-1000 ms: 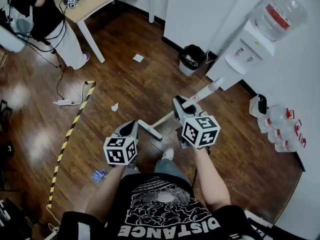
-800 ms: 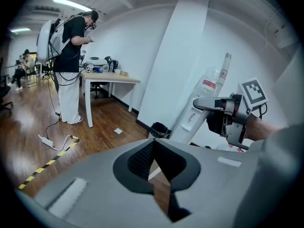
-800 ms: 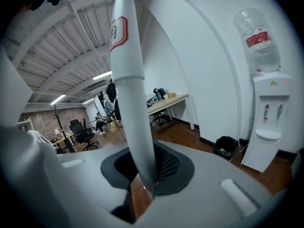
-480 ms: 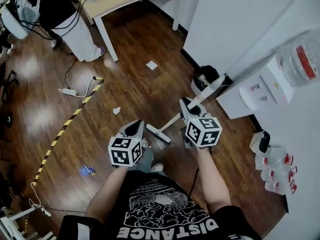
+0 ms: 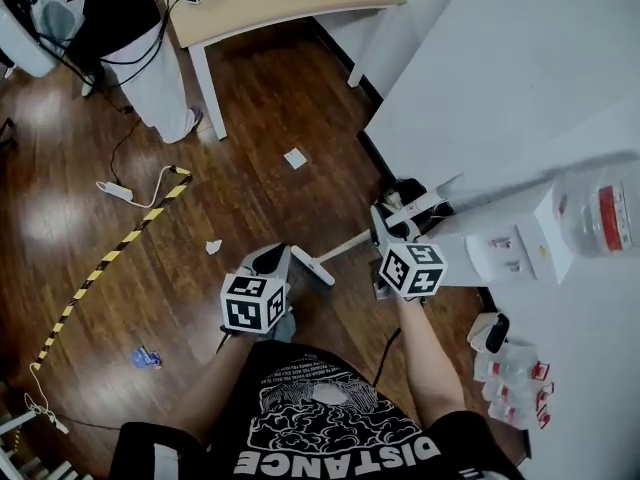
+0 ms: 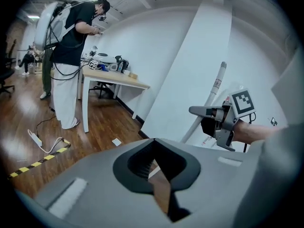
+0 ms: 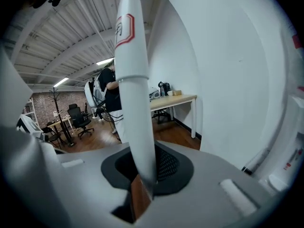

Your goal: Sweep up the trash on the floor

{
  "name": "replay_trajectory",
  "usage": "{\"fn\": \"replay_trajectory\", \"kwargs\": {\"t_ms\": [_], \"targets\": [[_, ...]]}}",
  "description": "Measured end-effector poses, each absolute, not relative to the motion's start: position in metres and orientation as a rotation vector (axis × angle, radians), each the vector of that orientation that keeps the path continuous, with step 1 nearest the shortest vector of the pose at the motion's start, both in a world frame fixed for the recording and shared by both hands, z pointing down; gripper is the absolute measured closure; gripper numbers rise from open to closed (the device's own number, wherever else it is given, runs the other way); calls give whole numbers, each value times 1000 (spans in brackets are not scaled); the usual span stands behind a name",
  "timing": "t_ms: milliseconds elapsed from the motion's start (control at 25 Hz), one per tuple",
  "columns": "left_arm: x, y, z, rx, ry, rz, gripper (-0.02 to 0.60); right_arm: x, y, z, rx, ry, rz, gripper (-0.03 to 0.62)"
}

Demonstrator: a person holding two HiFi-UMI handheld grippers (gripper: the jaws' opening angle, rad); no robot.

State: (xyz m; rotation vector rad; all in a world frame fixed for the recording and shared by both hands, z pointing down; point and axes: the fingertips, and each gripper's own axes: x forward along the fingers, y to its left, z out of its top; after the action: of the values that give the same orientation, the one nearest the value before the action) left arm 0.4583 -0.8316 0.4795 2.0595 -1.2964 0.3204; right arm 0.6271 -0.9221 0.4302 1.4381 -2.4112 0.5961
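**Person's dress and gear.** Black short-sleeved T-shirt (image 5: 330,423) with a white graphic and white block lettering on the front. Left gripper (image 5: 274,255) and right gripper (image 5: 381,216): grey shells, each carrying a cube of black-and-white square markers. A black cable (image 5: 386,351) hangs by the right forearm.

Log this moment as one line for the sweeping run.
left claw: shut, empty | right claw: shut on broom handle | broom head: apart from trash | trash: paper scrap, blue wrapper, both left of it

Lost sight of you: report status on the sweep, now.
Right hand-held gripper shut on broom handle; left hand-held gripper shut, empty. Paper scrap unswept, left of broom head. Power strip and striped tape beyond it.
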Motion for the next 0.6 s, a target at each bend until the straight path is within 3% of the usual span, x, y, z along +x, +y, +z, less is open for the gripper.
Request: {"fn": "replay_trajectory", "kwargs": {"t_ms": [600], "targets": [[387,-952,490,1901,-1484,240,575,606,-1153,440,1397,-2398,423,556]]}}
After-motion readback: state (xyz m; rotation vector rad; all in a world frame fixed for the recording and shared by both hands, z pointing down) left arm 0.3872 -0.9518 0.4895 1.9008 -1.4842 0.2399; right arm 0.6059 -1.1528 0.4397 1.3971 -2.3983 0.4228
